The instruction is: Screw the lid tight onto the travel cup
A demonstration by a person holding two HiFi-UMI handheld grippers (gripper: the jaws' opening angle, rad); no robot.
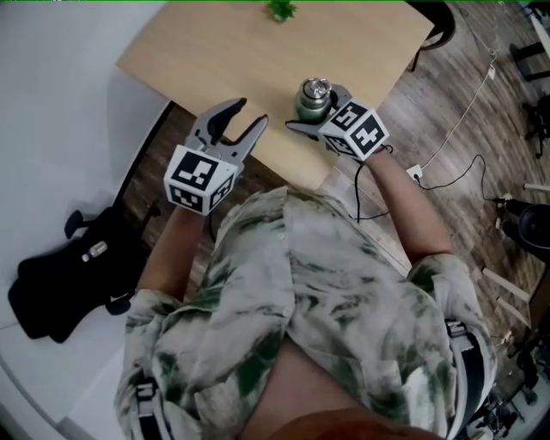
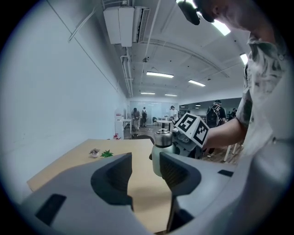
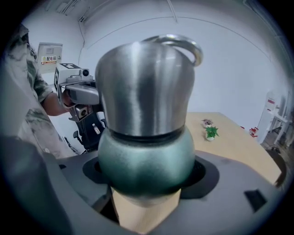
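Observation:
The travel cup [image 1: 314,96] has a rounded green body [image 3: 147,156] and a steel lid [image 3: 144,87] with a ring on top. It stands upright in my right gripper [image 1: 316,112], whose jaws are shut on the green body over the table's near right corner. The lid sits on the cup. My left gripper [image 1: 247,114] is open and empty at the table's front edge, to the left of the cup. In the left gripper view its fingers [image 2: 112,176] frame bare tabletop, with the cup [image 2: 161,140] just beyond the right one.
The light wooden table [image 1: 223,60] carries a small green plant [image 1: 280,10] at its far side. A black chair [image 1: 60,275] stands on the floor at the left. A thin cable [image 1: 455,146] runs across the wooden floor at the right.

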